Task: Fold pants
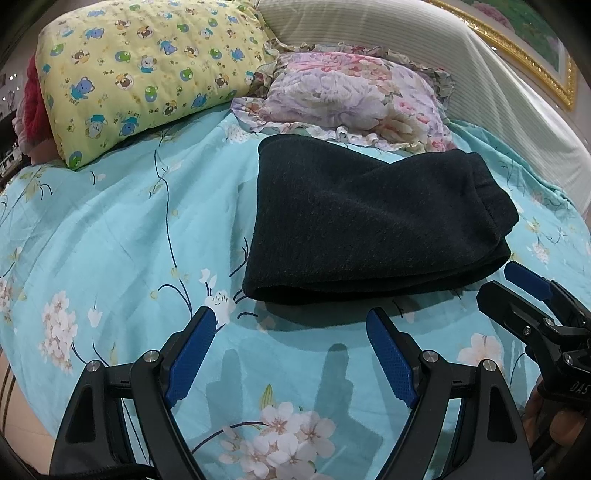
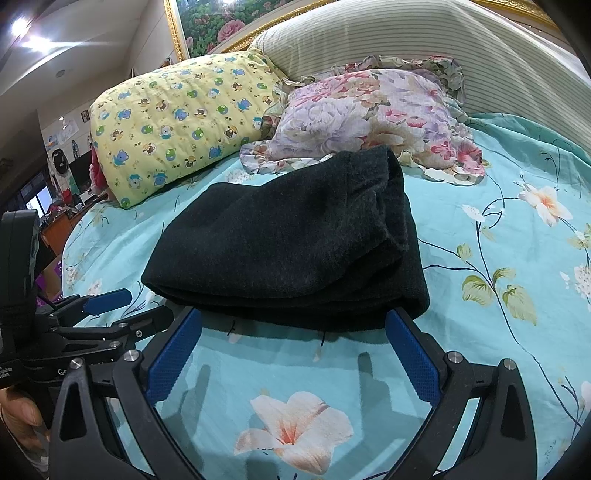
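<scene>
both grippers [image 1: 291, 325] [image 2: 293, 325] gape empty; folded pants [image 1: 369, 229] hide inner layers

Turquoise floral bedsheet [image 1: 110, 221], striped headboard [image 2: 406, 37] — gilt-framed flower painting [image 2: 207, 26] above.

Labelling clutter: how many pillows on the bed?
2. Yellow bear-print quilted pillow at the head, left; ruffled floral pillow beside it, just behind the folded dark pants. Others may lie outside view.

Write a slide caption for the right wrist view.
Open right tongs hover before folded dark knit pants on a turquoise floral bedsheet.
</scene>
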`<act>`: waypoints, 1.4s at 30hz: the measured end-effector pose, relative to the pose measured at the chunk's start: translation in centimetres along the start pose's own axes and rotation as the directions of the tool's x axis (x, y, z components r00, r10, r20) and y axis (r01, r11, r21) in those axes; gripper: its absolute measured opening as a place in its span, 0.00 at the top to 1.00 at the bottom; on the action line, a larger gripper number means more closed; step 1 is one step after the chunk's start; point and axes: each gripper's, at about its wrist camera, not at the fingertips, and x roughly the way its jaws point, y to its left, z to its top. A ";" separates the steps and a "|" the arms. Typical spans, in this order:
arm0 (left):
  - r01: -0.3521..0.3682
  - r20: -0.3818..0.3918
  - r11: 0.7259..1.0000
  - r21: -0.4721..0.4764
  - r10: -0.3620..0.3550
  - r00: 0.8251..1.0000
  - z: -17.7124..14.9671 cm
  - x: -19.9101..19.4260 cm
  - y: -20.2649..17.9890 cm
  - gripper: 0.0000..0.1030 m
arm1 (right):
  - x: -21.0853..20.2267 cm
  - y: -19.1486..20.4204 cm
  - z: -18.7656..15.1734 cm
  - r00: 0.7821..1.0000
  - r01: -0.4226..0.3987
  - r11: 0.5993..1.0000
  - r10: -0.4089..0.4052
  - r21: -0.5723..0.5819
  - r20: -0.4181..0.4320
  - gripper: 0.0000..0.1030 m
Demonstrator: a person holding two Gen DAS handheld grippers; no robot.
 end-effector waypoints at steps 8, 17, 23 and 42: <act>0.003 0.001 1.000 0.001 -0.003 1.000 0.0 -0.1 0.1 0.18 | -0.1 0.3 0.1 1.000 0.000 1.000 0.000 -0.001 0.003 0.03; 0.003 0.006 1.000 -0.001 -0.003 1.000 0.1 -0.3 0.1 0.18 | -0.2 0.4 0.1 1.000 -0.001 1.000 0.001 -0.001 0.005 0.03; 0.002 0.010 1.000 -0.001 -0.002 1.000 0.4 -0.5 0.3 0.18 | -0.3 0.5 0.2 1.000 -0.002 1.000 0.002 -0.001 0.007 0.03; -0.007 0.018 1.000 0.007 0.007 1.000 0.5 -0.9 0.1 0.18 | -0.6 0.6 0.5 1.000 -0.002 1.000 0.002 0.001 0.016 0.03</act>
